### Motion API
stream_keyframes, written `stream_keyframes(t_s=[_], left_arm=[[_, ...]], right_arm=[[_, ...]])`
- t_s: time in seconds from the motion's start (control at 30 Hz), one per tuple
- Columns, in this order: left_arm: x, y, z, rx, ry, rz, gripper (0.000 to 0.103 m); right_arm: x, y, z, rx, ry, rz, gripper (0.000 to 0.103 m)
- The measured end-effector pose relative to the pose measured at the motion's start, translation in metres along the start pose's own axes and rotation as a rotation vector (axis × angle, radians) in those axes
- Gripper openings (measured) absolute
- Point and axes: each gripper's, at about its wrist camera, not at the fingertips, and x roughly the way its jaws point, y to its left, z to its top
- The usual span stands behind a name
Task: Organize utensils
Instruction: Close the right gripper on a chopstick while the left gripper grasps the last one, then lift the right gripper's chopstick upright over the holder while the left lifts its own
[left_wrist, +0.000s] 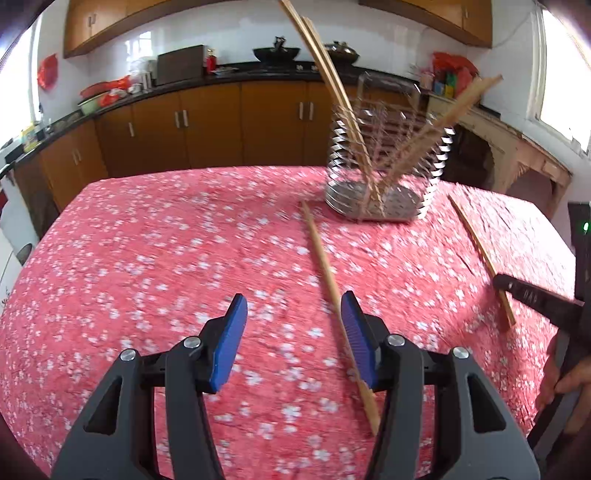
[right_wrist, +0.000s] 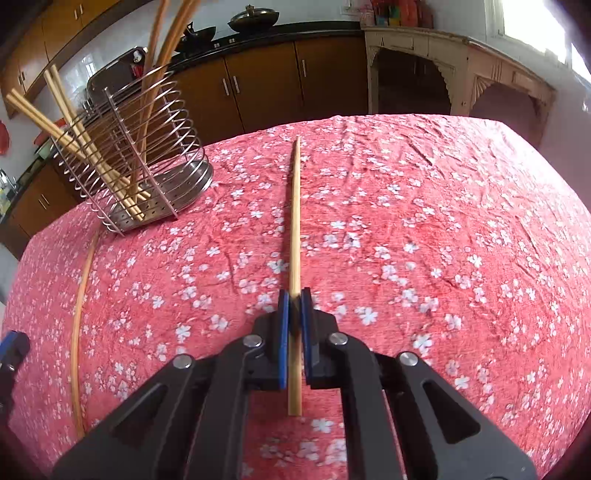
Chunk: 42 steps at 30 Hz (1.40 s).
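A wooden chopstick (left_wrist: 325, 258) lies on the red flowered tablecloth (left_wrist: 147, 258), running between the jaws of my left gripper (left_wrist: 293, 299). That gripper is open, and the stick lies close along its right pad (left_wrist: 356, 332). My right gripper (right_wrist: 294, 295) is shut on a second chopstick (right_wrist: 295, 206), which points away across the cloth (right_wrist: 443, 221). From the left wrist view, this gripper's black finger (left_wrist: 532, 299) sits over that stick (left_wrist: 480, 251). A wire utensil holder (left_wrist: 373, 206) (right_wrist: 192, 181) stands farther back with several chopsticks (right_wrist: 70, 136) leaning in it.
Brown kitchen cabinets (left_wrist: 207, 122) and a dark counter with a wok (left_wrist: 277, 53) lie beyond the table's far edge. A cream side table (right_wrist: 461, 66) stands at the back right. A hand (left_wrist: 565, 380) grips the right tool's handle.
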Motion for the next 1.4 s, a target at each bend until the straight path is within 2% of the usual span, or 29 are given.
stream_keyframes(t_s=[0.1,0.23,0.27,0.37,0.4,0.5,0.63,0.83,0.9,0.97,1.0,1.03,1.17,1.4], left_arm=[[0.012,-0.013,-0.003,0.025,0.041,0.005,0.053],[0.027,-0.027,-0.007,0.046,0.093,0.034,0.051],[0.031,-0.03,-0.009,0.055,0.103,0.05,0.048],[0.038,-0.033,-0.007,0.056,0.113,0.081,0.027],[0.04,-0.031,-0.006,0.055,0.121,0.097,0.016],[0.047,-0.018,-0.001,0.024,0.124,0.131,0.012],[0.054,0.013,0.009,-0.036,0.123,0.157,0.012],[0.053,0.023,0.011,-0.067,0.12,0.115,0.014],[0.054,0.02,0.011,-0.054,0.121,0.099,0.024],[0.054,0.015,0.012,-0.036,0.124,0.091,0.038],[0.055,0.014,0.012,-0.03,0.129,0.102,0.05],[0.056,0.014,0.012,-0.033,0.132,0.112,0.055],[0.054,0.021,0.012,-0.071,0.126,0.087,0.055],[0.056,0.022,0.014,-0.073,0.126,0.085,0.056]], right_arm=[[-0.001,0.007,-0.006,-0.068,-0.003,0.013,0.008],[-0.004,0.014,-0.012,-0.098,-0.002,0.045,0.008],[-0.004,0.015,-0.013,-0.105,-0.003,0.047,0.008],[-0.002,0.024,-0.014,-0.119,-0.001,0.057,0.008],[-0.001,0.026,-0.015,-0.123,0.0,0.062,0.008],[-0.004,0.034,-0.02,-0.141,0.008,0.088,0.008],[-0.005,0.046,-0.028,-0.176,0.007,0.098,0.008],[-0.006,0.052,-0.03,-0.191,-0.007,0.083,0.008],[-0.006,0.055,-0.029,-0.189,-0.006,0.085,0.008],[-0.009,0.051,-0.029,-0.192,-0.007,0.083,0.008],[-0.009,0.052,-0.029,-0.194,-0.007,0.081,0.008],[-0.007,0.051,-0.029,-0.195,-0.007,0.08,0.008],[-0.007,0.052,-0.03,-0.202,-0.008,0.073,0.008],[-0.006,0.05,-0.03,-0.194,-0.007,0.084,0.008]])
